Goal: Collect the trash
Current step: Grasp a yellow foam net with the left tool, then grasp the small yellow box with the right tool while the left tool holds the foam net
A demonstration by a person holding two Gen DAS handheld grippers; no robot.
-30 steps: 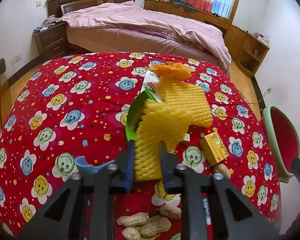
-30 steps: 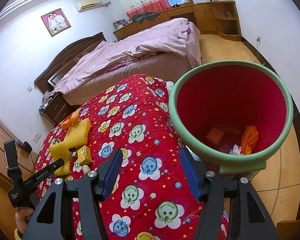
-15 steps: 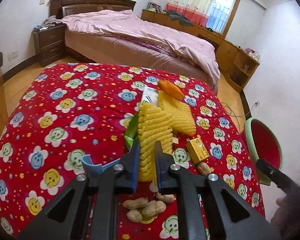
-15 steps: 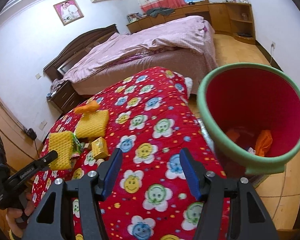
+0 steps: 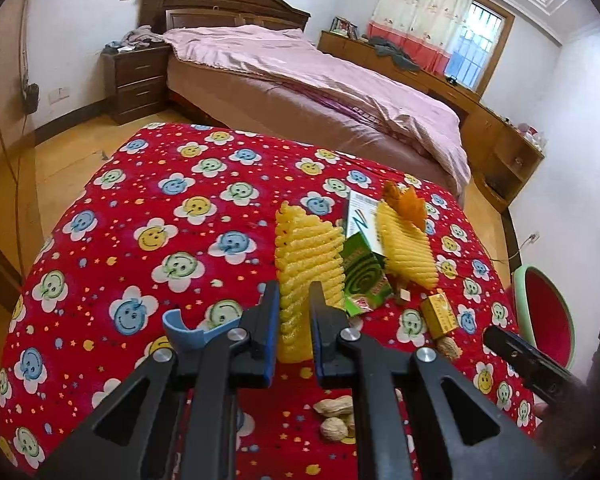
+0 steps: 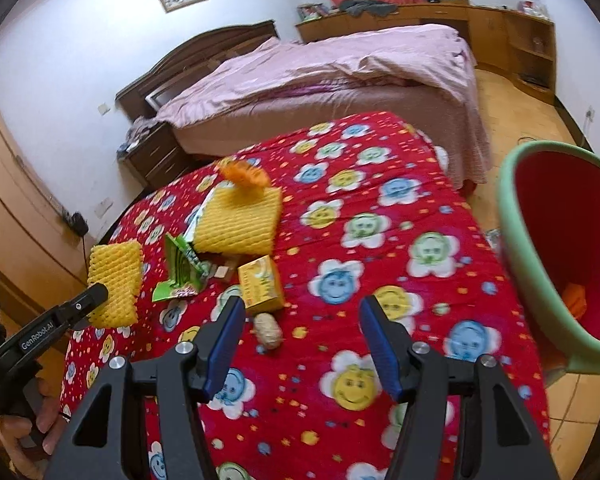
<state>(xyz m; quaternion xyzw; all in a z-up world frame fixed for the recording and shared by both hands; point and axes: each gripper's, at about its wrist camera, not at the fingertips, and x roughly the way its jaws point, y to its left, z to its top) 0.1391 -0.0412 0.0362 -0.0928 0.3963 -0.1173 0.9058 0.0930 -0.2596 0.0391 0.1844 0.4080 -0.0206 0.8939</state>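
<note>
The left tongs (image 5: 294,320) pinch a yellow foam net (image 5: 306,264) by its lower edge, lifted clear of the tabletop (image 5: 140,200). It looks light, soft and squashy. The right tongs (image 6: 302,340) hang open and empty, bin (image 6: 512,240) to their right.

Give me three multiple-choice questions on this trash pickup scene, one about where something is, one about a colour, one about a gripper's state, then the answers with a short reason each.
1. Where is the trash bin?
A. on the bed
B. beside the table's edge, on the right of the right wrist view
C. under the nightstand

2. What colour is the bin's inside?
A. red
B. blue
C. white

3. What is the left gripper doing?
A. open over the peanuts
B. shut on the small yellow box
C. shut on a yellow foam net

Answers:
1 B, its green rim stands next to the red tablecloth.
2 A, red shows inside the rim.
3 C, the net is pinched between its pads.
</note>
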